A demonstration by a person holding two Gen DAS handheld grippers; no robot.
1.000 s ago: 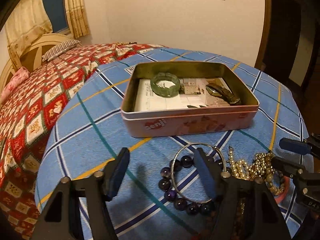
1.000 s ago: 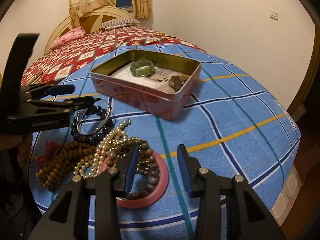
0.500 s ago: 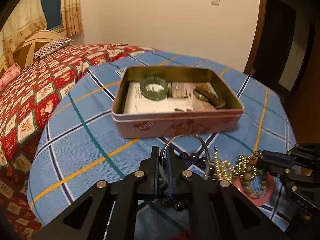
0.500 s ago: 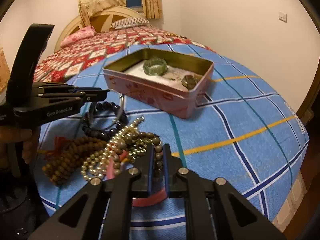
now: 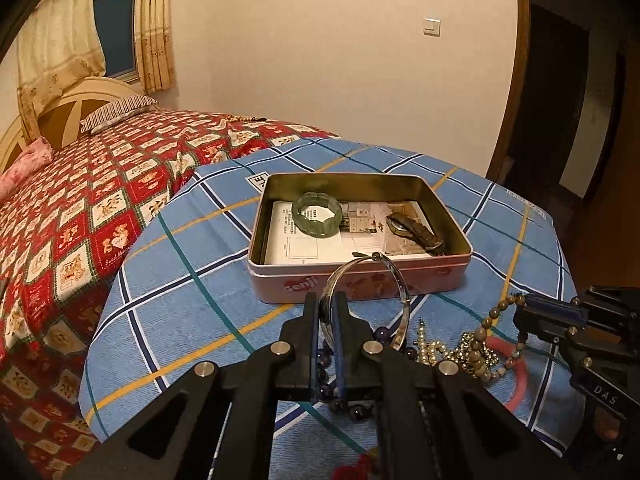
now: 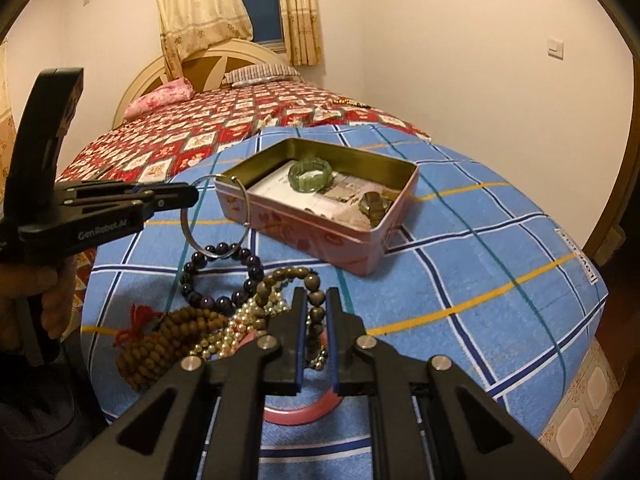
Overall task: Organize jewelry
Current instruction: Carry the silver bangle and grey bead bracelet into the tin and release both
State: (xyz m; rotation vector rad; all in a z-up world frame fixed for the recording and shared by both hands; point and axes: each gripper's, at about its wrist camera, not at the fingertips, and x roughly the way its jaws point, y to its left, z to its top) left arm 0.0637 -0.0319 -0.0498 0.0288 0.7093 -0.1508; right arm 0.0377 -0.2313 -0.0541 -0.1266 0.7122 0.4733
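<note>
Both grippers have clamped: left gripper (image 5: pixel 327 320) pinches the silver bangle (image 5: pixel 394 280), right gripper (image 6: pixel 317 320) the olive bead bracelet (image 6: pixel 316 314); centre-frame tin (image 5: pixel 360 280) holds a jade bangle (image 5: pixel 317 215) and a watch (image 5: pixel 416 230).

Home bedroom: bed (image 5: pixel 80 216) with red patterned quilt, pillow (image 6: pixel 262 73), wooden headboard (image 6: pixel 208 60), curtained window (image 6: pixel 256 0).
</note>
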